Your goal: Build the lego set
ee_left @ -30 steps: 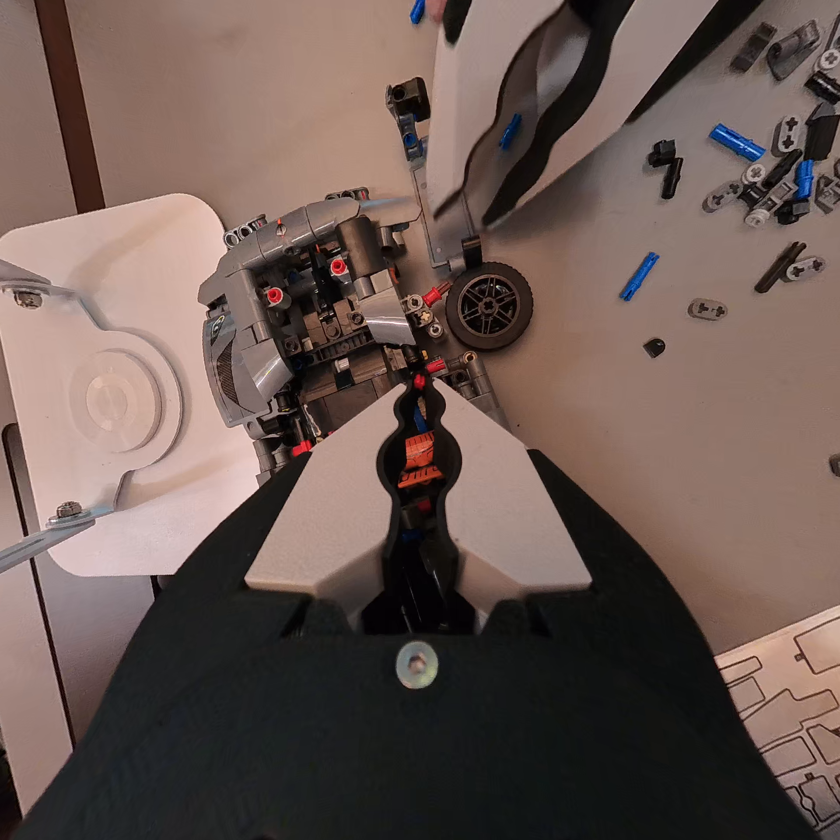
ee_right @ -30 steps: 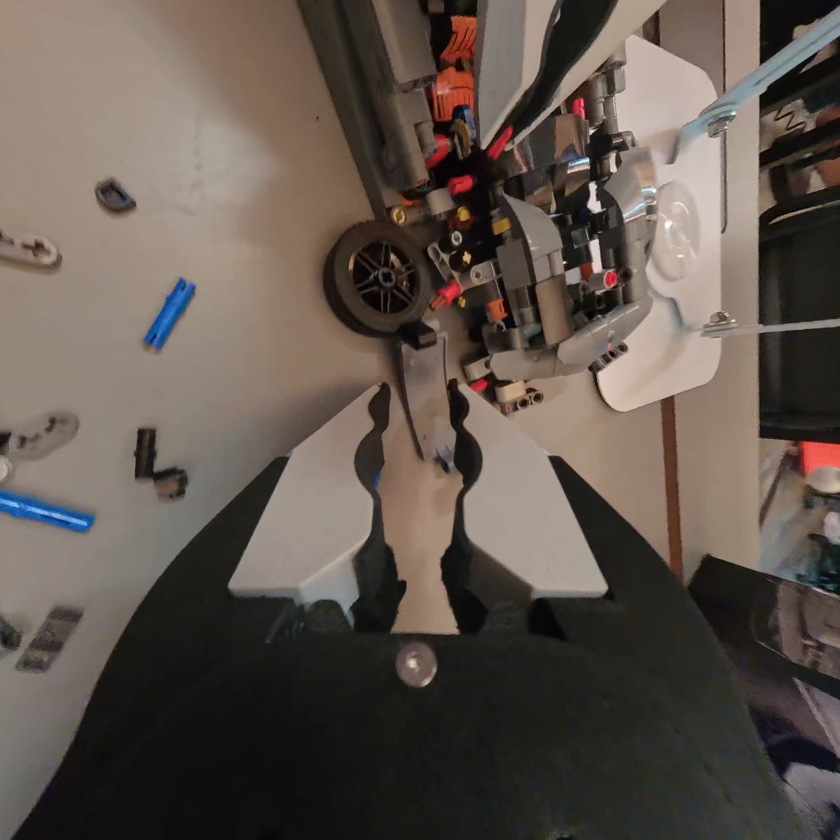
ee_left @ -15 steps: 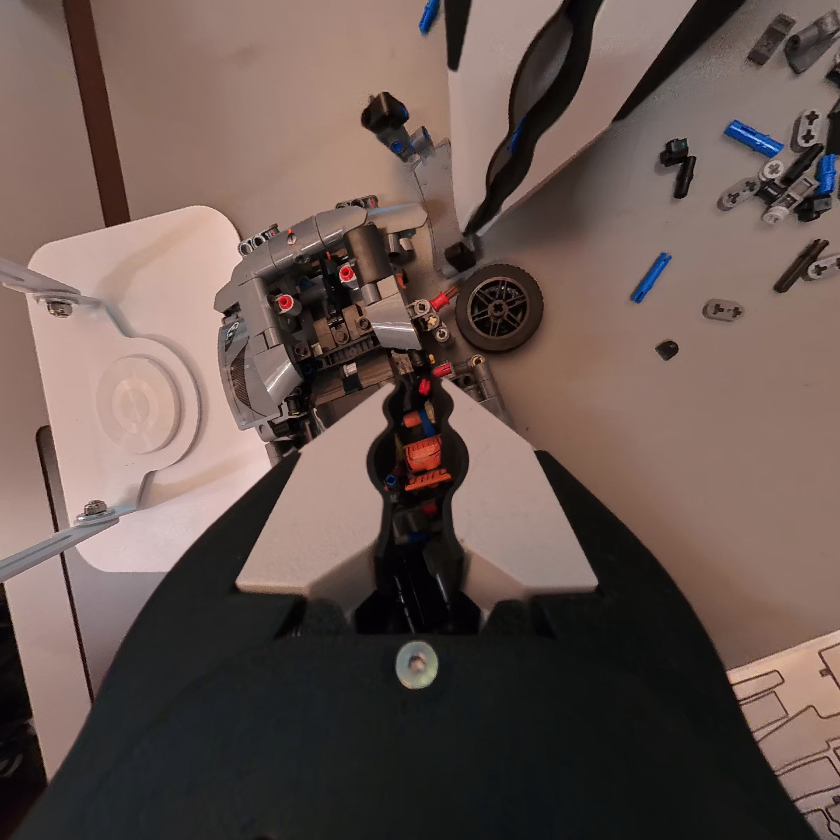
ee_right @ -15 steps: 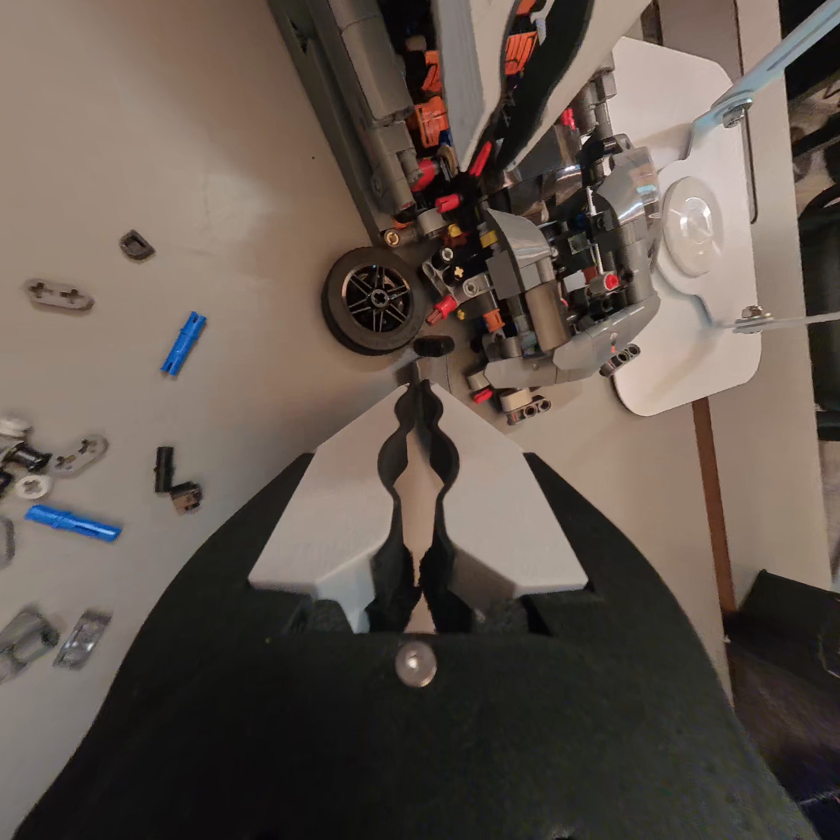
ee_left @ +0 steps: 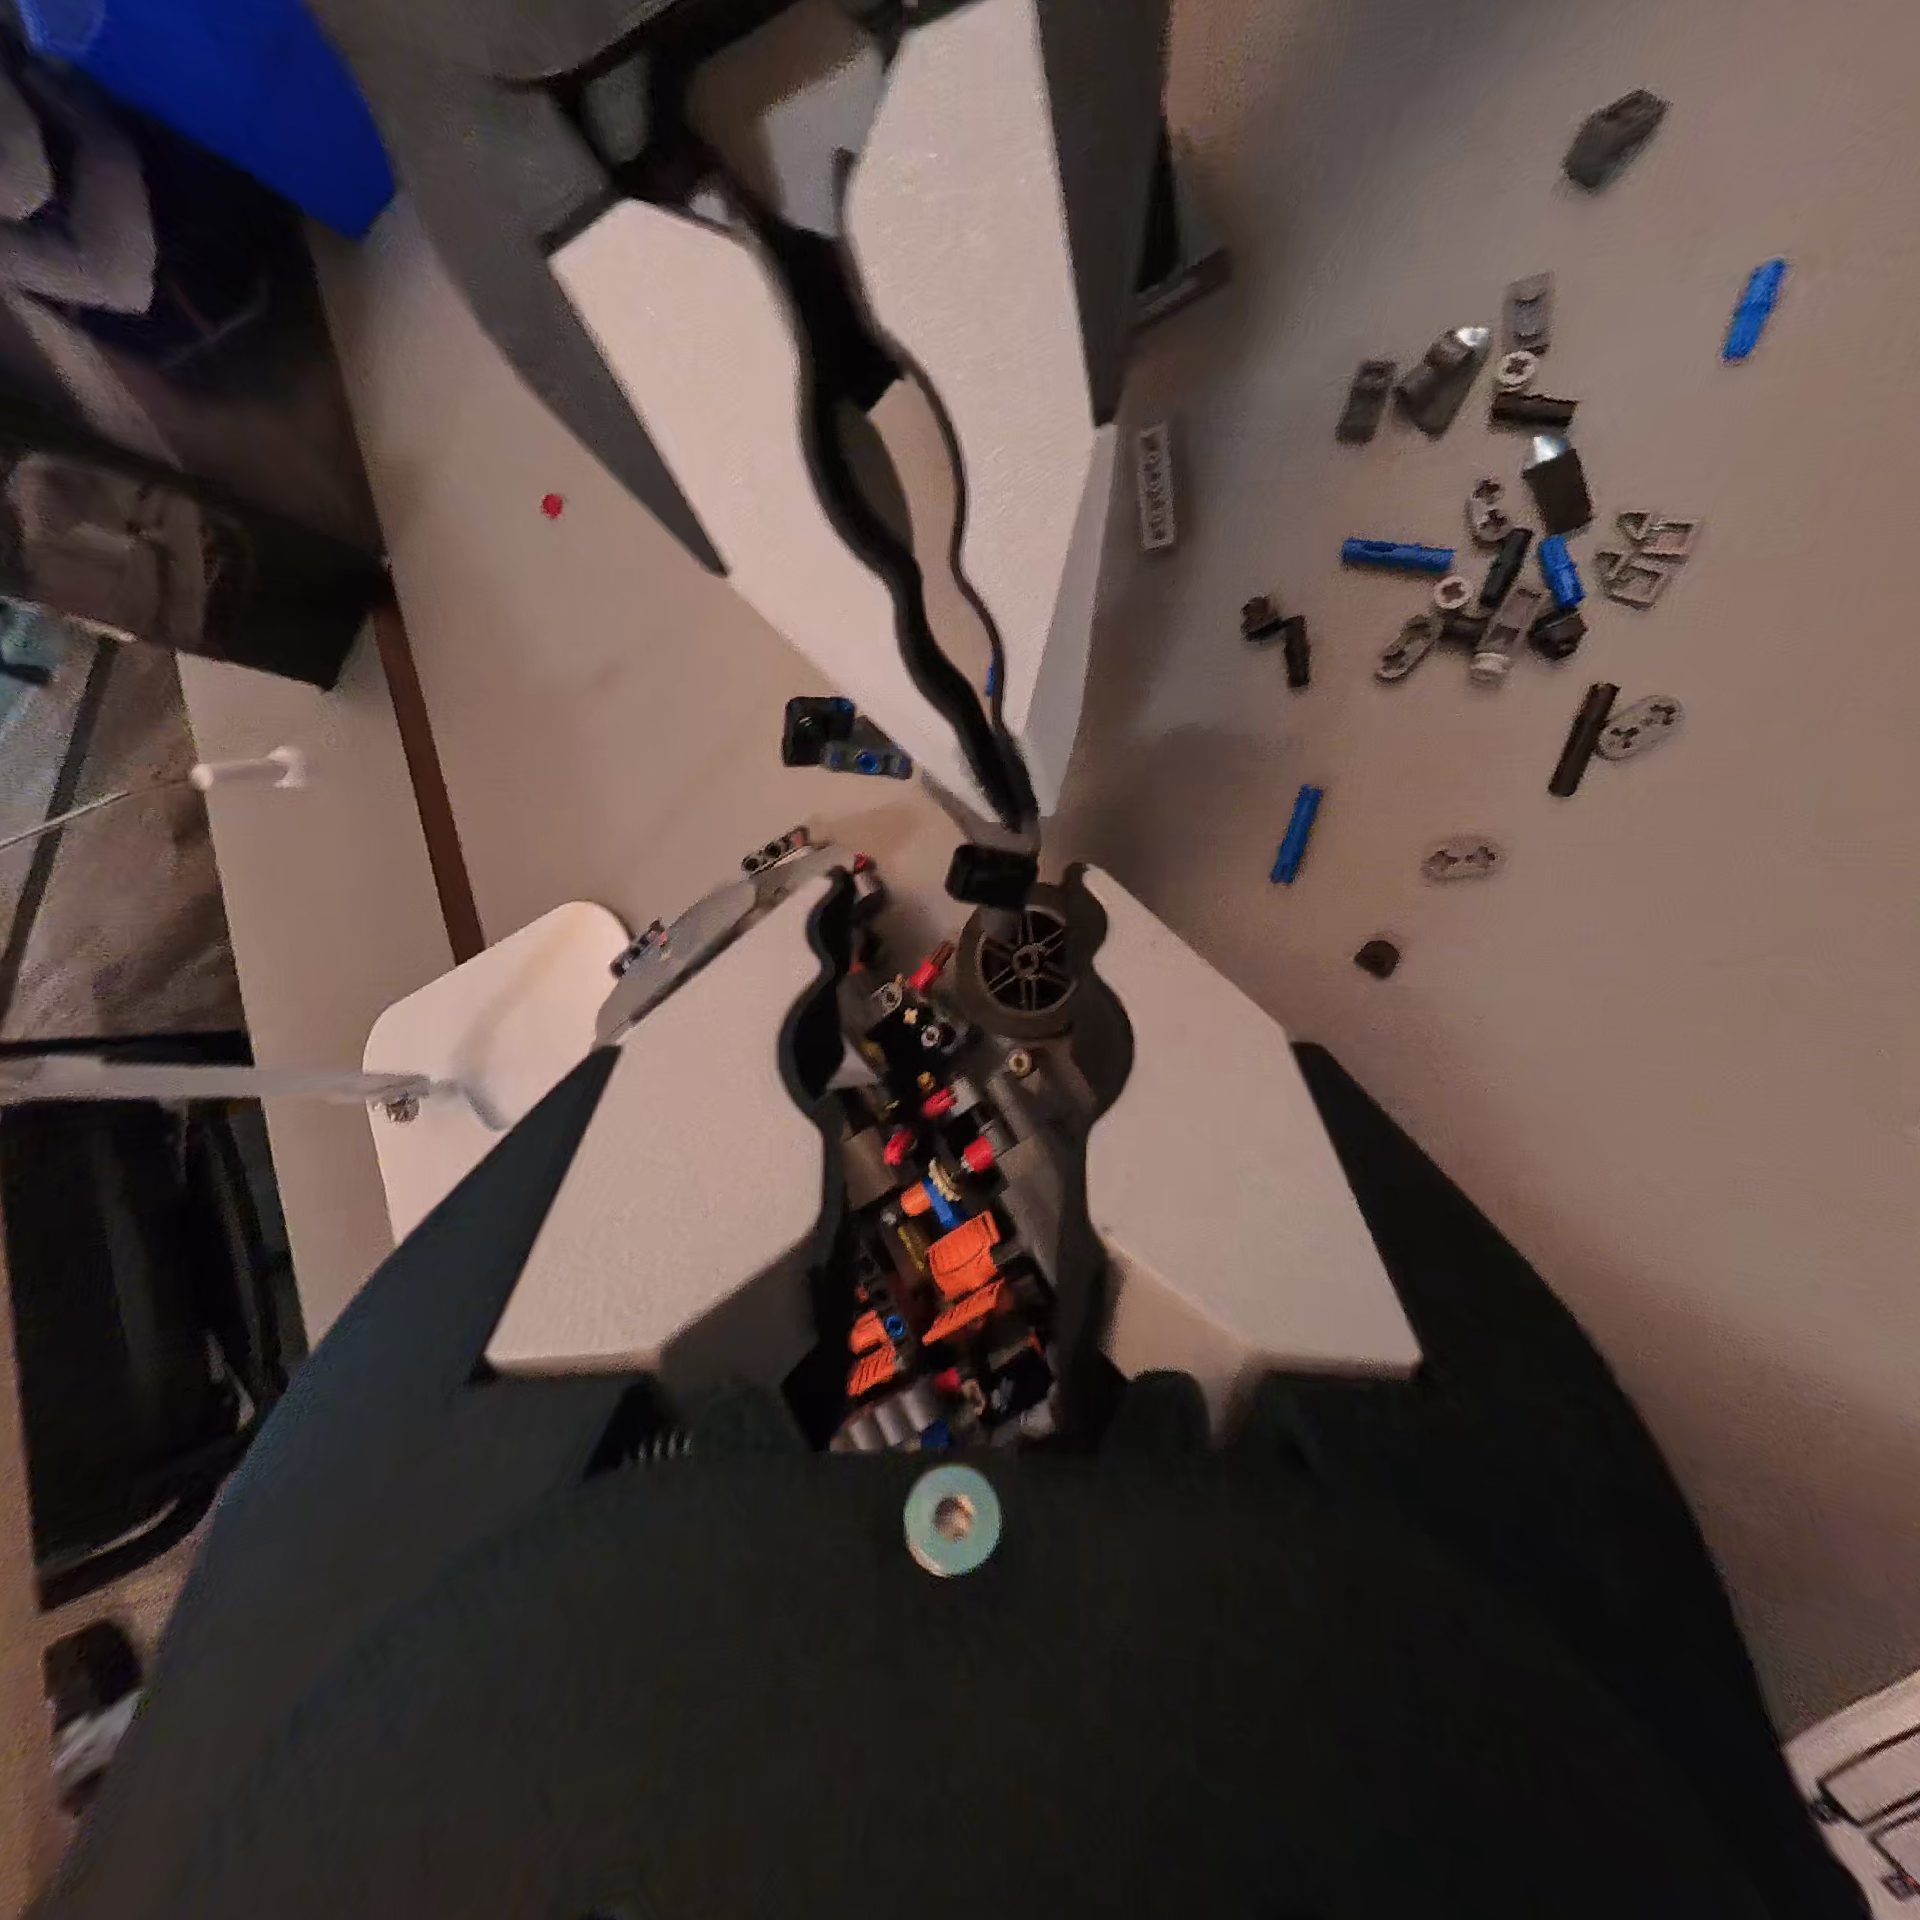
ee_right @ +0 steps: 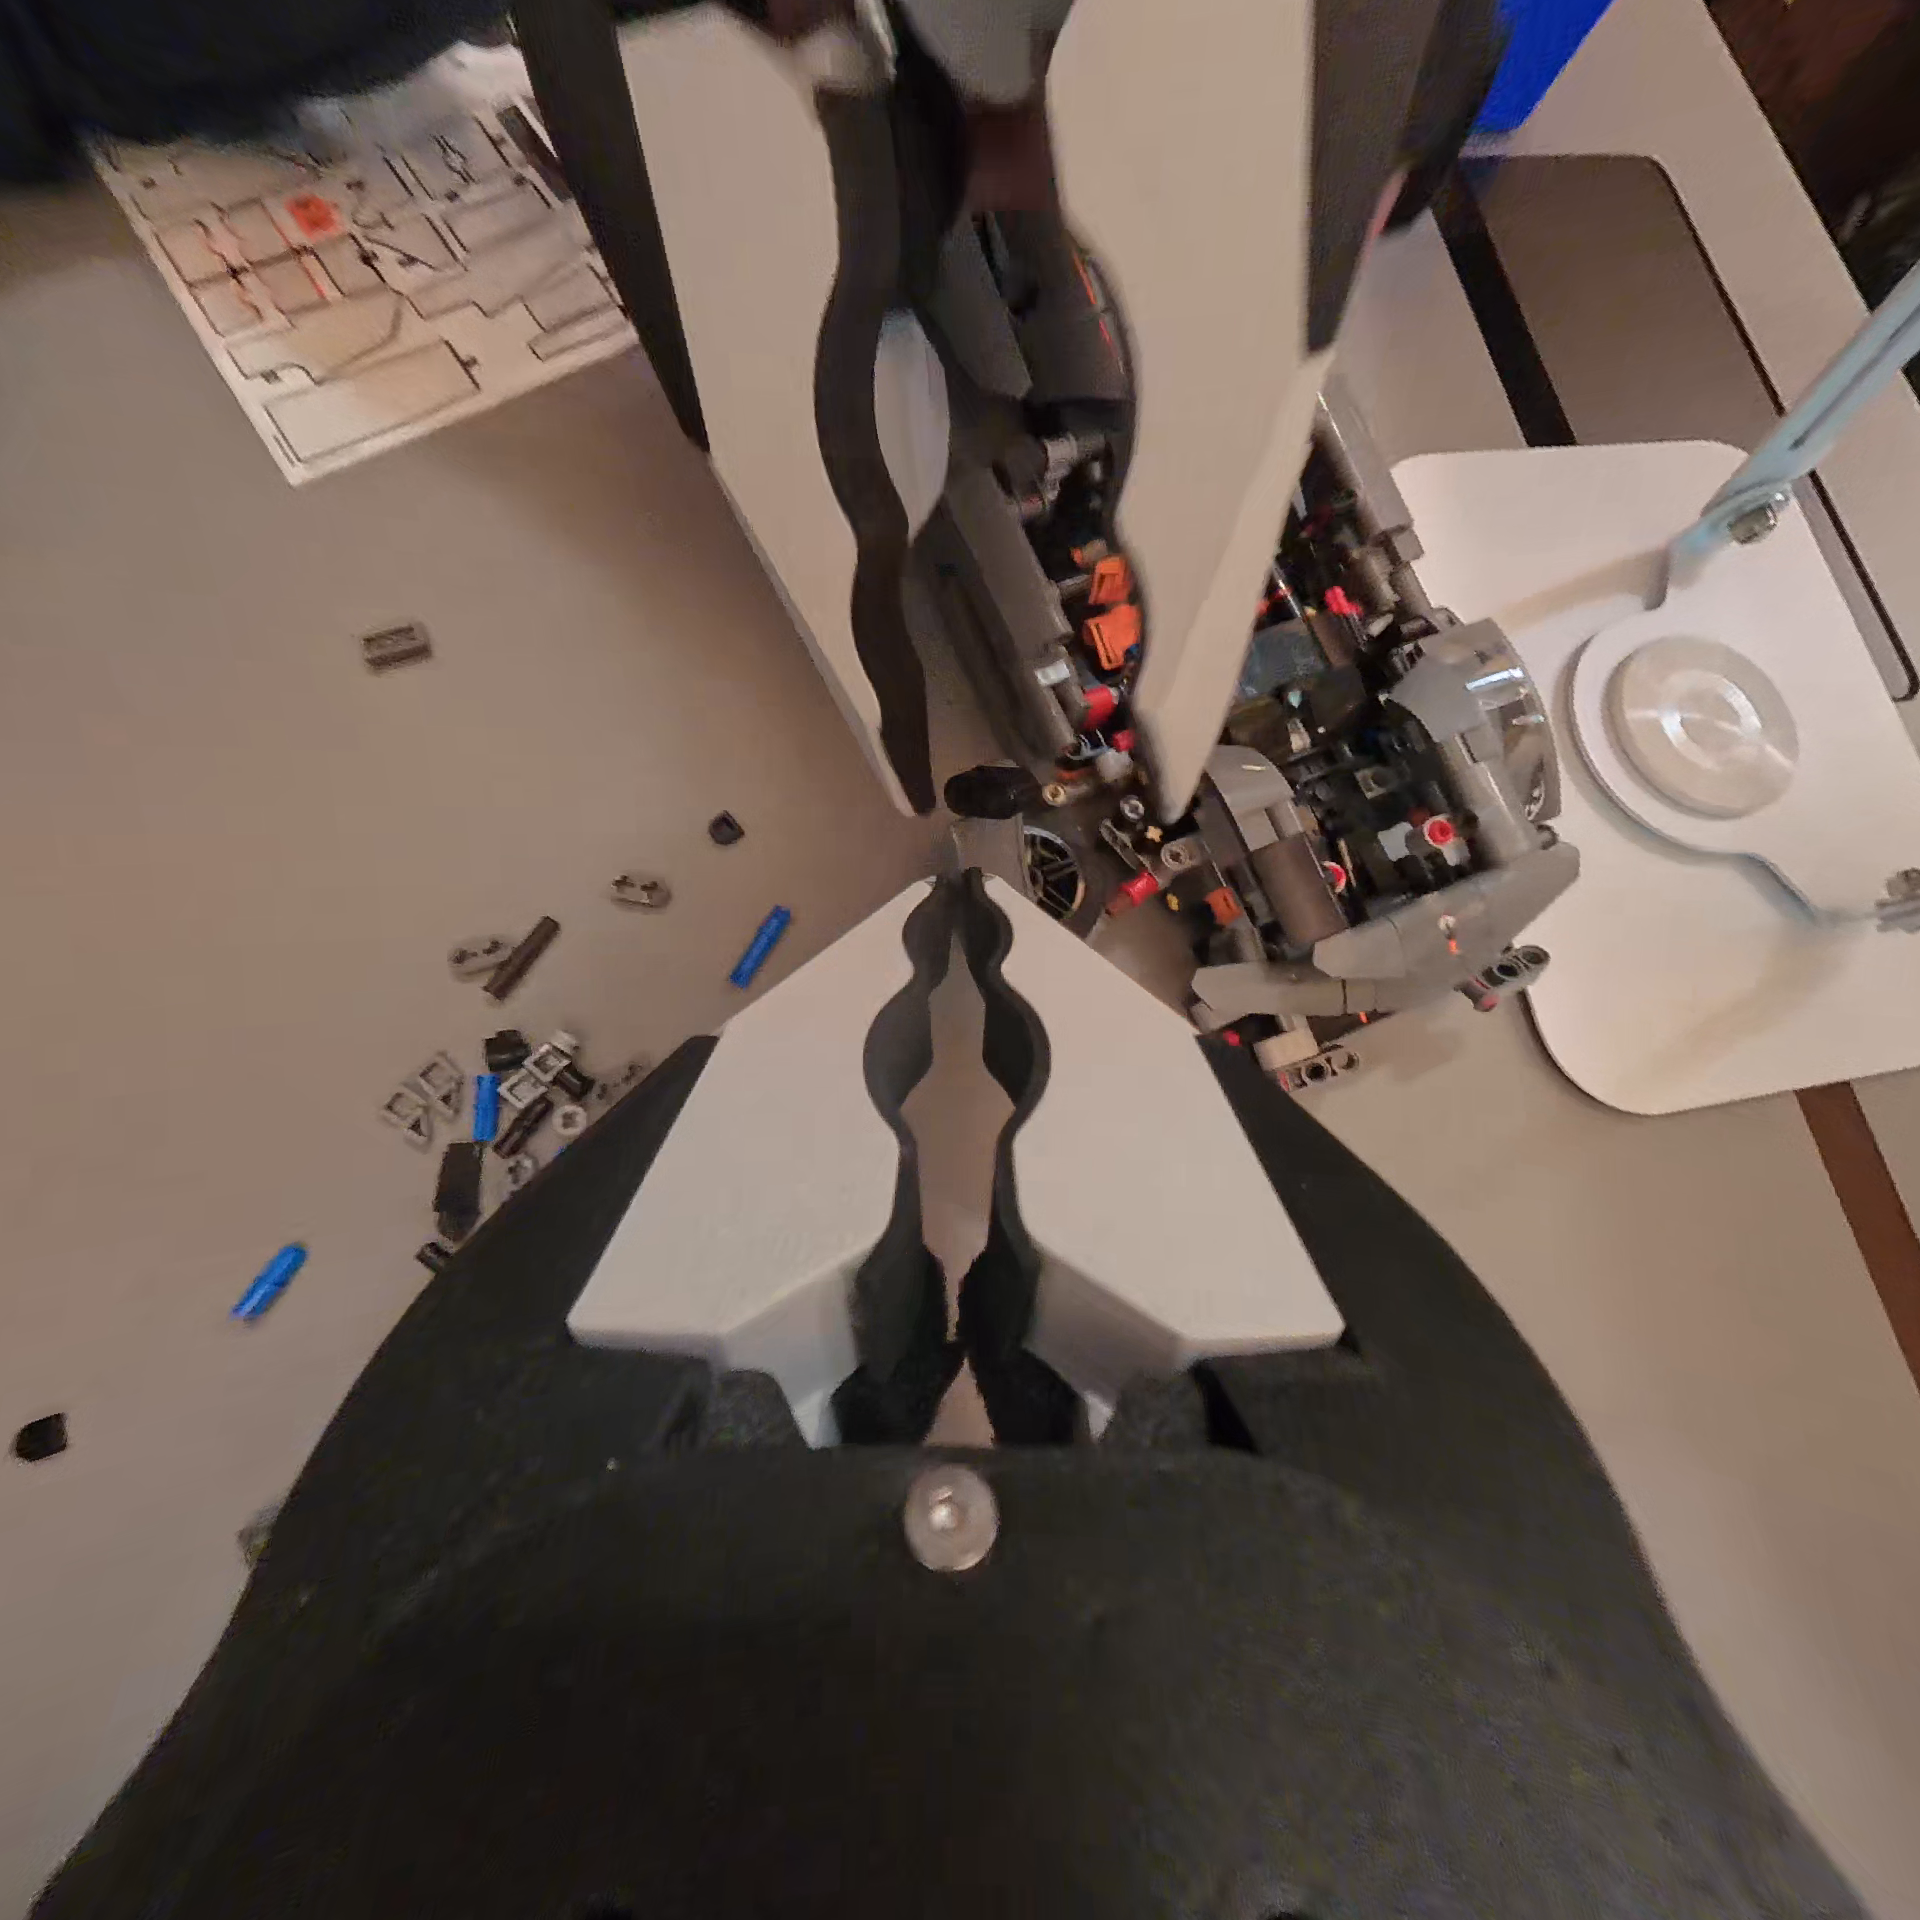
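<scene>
Grey car (ee_right: 1382,821) lies on the table (ee_right: 260,831), straddled by the open left tool (ee_left: 956,894). Right tool (ee_right: 958,883) pinches a thin grey panel (ee_right: 982,847) at the wheel (ee_left: 1023,961). Loose parts (ee_right: 499,1091) lie at 9 o'clock.

Most of the lego car (ee_left: 940,1226) in the left wrist view lies behind the left tongs (ee_left: 956,883), only a strip showing in the gap between the fingers. The grey panel (ee_right: 961,1049) held in the right tongs (ee_right: 958,883) is largely masked by the pads, so its shape cannot be told. The instruction sheet (ee_right: 343,301) is smeared and cut by the top edge. The loose parts (ee_left: 1507,582) on the surface (ee_left: 1558,1143) are blurred, their kinds mostly unreadable
</scene>
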`<state>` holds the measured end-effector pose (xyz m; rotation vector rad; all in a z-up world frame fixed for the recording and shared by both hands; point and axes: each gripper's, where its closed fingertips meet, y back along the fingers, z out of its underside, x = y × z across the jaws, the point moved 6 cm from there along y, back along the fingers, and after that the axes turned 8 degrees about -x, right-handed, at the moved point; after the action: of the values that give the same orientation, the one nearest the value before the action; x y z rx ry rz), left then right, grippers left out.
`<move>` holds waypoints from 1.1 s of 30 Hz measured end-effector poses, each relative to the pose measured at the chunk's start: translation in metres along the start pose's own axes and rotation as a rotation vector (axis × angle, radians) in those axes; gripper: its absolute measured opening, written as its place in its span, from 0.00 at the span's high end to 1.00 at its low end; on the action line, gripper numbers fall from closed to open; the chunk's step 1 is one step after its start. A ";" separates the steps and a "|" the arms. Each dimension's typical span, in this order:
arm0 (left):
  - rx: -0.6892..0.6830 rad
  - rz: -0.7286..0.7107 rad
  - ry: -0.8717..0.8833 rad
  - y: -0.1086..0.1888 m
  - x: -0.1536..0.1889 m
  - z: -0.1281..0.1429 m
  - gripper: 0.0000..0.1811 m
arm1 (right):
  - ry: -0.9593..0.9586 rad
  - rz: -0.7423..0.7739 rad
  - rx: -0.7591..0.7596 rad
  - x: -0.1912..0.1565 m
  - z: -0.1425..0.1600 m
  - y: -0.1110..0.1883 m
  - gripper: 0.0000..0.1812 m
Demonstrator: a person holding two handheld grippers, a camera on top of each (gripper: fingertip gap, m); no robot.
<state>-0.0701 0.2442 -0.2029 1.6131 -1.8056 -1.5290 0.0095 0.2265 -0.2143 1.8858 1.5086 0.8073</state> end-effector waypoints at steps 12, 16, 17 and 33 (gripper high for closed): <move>0.091 0.101 0.172 0.001 -0.010 0.004 0.98 | 0.028 0.239 0.130 0.017 -0.012 0.022 0.82; 0.163 0.128 0.351 0.002 -0.022 -0.001 0.98 | 0.276 0.567 0.070 0.013 -0.019 0.027 0.74; 0.167 0.131 0.392 0.002 -0.024 -0.001 0.98 | 0.323 0.636 0.046 0.012 -0.020 0.026 0.73; 0.513 0.316 0.703 0.026 -0.045 0.000 0.94 | 0.427 0.929 -0.142 0.027 -0.012 0.028 0.87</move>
<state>-0.0689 0.2773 -0.1627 1.6569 -1.9527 -0.2914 0.0220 0.2490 -0.1827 2.3884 0.6615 1.7535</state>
